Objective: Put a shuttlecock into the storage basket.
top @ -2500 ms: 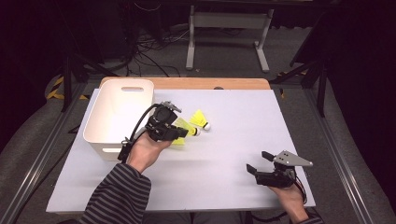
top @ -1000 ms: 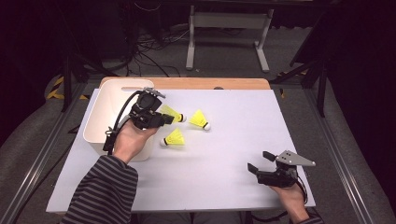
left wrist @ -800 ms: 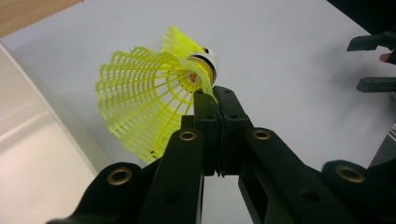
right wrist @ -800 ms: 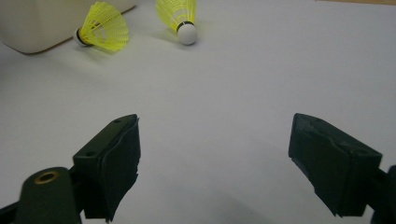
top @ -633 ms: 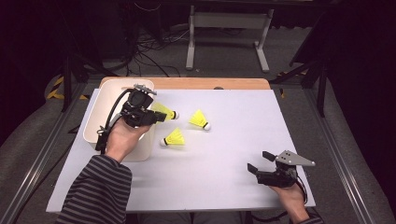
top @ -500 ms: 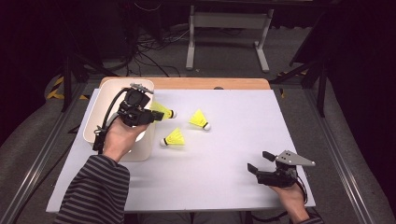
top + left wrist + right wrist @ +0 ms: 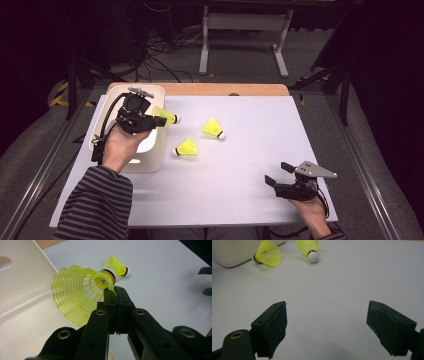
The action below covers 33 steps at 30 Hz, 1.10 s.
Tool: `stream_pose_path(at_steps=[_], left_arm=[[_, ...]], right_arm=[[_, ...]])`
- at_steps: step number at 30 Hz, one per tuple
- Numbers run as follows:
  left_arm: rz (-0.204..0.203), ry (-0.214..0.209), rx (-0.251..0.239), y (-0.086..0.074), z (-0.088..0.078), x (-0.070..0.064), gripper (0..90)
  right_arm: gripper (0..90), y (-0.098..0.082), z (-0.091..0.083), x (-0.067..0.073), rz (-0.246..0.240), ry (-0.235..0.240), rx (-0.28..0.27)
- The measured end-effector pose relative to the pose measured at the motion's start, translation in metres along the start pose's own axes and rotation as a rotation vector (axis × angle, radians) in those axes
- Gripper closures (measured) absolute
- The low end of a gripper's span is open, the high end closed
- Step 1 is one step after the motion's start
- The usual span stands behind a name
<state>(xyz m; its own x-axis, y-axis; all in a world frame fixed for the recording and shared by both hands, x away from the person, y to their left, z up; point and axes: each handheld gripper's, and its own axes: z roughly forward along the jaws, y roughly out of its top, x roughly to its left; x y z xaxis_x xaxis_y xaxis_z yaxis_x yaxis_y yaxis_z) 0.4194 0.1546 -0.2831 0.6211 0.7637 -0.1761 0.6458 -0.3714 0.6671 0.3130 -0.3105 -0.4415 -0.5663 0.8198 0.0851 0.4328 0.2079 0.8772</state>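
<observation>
Pinching a yellow shuttlecock (image 7: 80, 293) by its skirt edge, the left gripper (image 7: 150, 121) hangs over the white bin's (image 7: 150, 161) rim at the frame's left, seemingly to drop it in; the right gripper (image 7: 327, 327) rests spread, lower right.

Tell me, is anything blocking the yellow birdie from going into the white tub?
Nothing visible blocks it. The left gripper pinches the birdie by its skirt edge, right at the rim of the white tub. The part of the tub's inside that shows looks bare. The two other birdies lie apart on the table.
</observation>
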Motion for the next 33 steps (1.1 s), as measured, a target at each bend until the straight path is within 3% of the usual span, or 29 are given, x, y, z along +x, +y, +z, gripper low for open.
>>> stream_pose_path(at_steps=[33], left_arm=[[-0.059,0.055,-0.045,-0.011,-0.022,0.021,89.1]], right_arm=[[17.4,0.000,0.000,0.000,-0.001,0.000,0.006]])
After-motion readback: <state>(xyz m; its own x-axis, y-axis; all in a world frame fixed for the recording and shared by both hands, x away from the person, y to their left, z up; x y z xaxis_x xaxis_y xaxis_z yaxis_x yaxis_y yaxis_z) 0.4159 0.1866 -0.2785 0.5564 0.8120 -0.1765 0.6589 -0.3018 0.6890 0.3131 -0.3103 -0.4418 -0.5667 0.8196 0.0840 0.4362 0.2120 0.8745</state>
